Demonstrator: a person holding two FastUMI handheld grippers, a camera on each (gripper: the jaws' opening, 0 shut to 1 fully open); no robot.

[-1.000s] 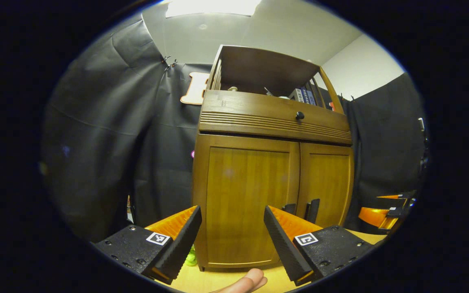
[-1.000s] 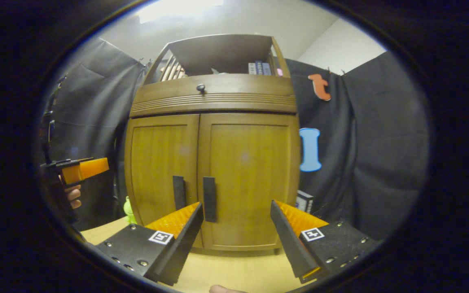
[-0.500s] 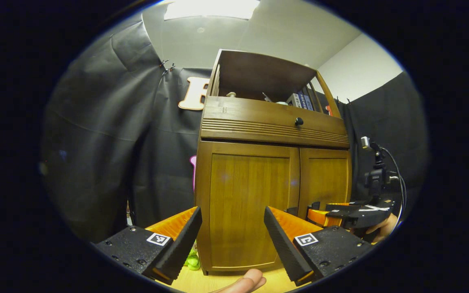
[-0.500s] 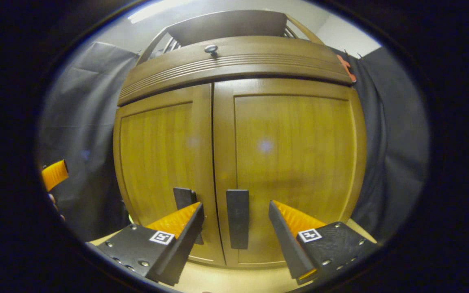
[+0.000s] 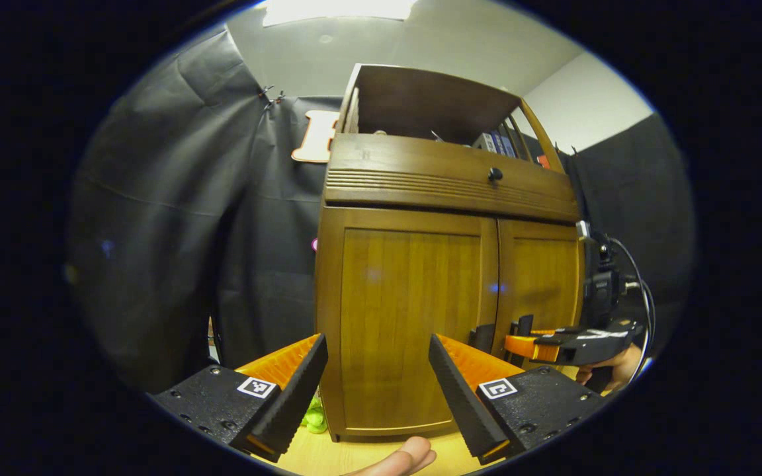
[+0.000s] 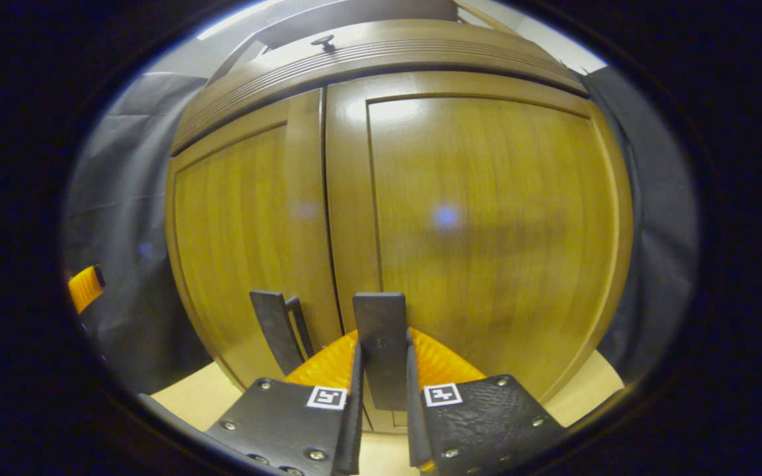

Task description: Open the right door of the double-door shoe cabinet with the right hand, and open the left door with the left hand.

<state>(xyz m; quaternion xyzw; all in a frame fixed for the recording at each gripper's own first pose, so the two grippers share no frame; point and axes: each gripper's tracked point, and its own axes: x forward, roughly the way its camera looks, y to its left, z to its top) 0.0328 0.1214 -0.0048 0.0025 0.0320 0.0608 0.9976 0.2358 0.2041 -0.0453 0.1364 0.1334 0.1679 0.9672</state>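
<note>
The brown wooden shoe cabinet (image 5: 447, 192) stands on the table with both doors closed. In the right gripper view, my right gripper (image 6: 381, 360) is shut on the black bar handle (image 6: 381, 330) of the right door (image 6: 487, 225), one orange finger pressing on each side. The left door's handle (image 6: 275, 327) stands just left of it, free. In the left gripper view, my left gripper (image 5: 378, 370) is open in front of the left door (image 5: 407, 311), some way off it. The right gripper (image 5: 526, 345) is at the handles there.
A drawer with a black knob (image 5: 495, 174) runs above the doors, under an open shelf with books (image 5: 495, 141). A green toy (image 5: 315, 418) lies at the cabinet's left foot on the light wooden table (image 5: 318, 457). A fingertip (image 5: 411, 456) shows at the bottom.
My right gripper moved in onto the right door's handle and closed from open to shut on it. The left gripper stayed open and drifted slightly closer. Both doors remain closed.
</note>
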